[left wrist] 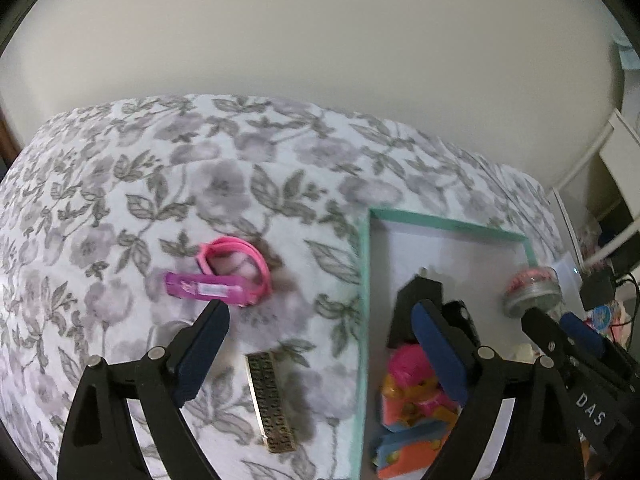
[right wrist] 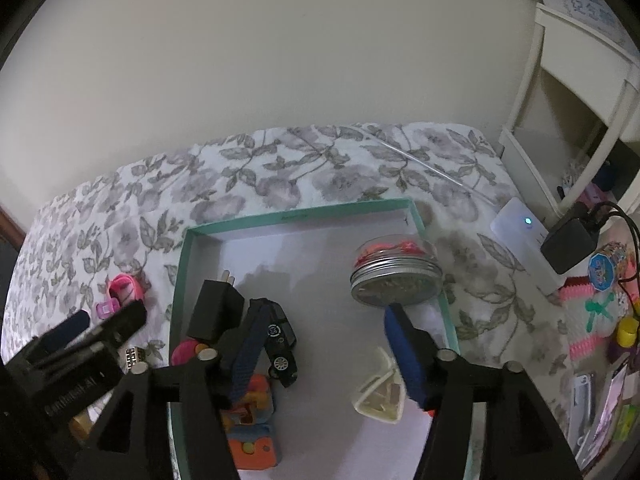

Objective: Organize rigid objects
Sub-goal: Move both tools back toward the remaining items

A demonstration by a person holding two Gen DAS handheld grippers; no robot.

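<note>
The teal-rimmed tray (right wrist: 181,280) sits on the floral bedspread (left wrist: 200,168) and already holds a black charger block (right wrist: 216,312), a toy car (right wrist: 280,340), an orange and pink toy (right wrist: 252,432), a white plastic piece (right wrist: 380,396) and a jar with a metal lid (right wrist: 396,280). Outside it, to the left, lie a pink and purple strap-like thing (left wrist: 224,280) and a patterned metal bar (left wrist: 272,400). The left gripper (left wrist: 320,344) hangs wide open and empty over the tray's left wall, one finger over the bedspread and one over the tray. The right gripper (right wrist: 324,344) is also spread wide with nothing in it, above the tray's middle. To my eye the risk is the soft bedding: pressing down for the flat bar could sink it into the cloth so the fingers slide off. The pink item looks loose and curled, though it is blurred, and may be caught only partly. A low finger could also clip the tray wall and shove the tray.
</note>
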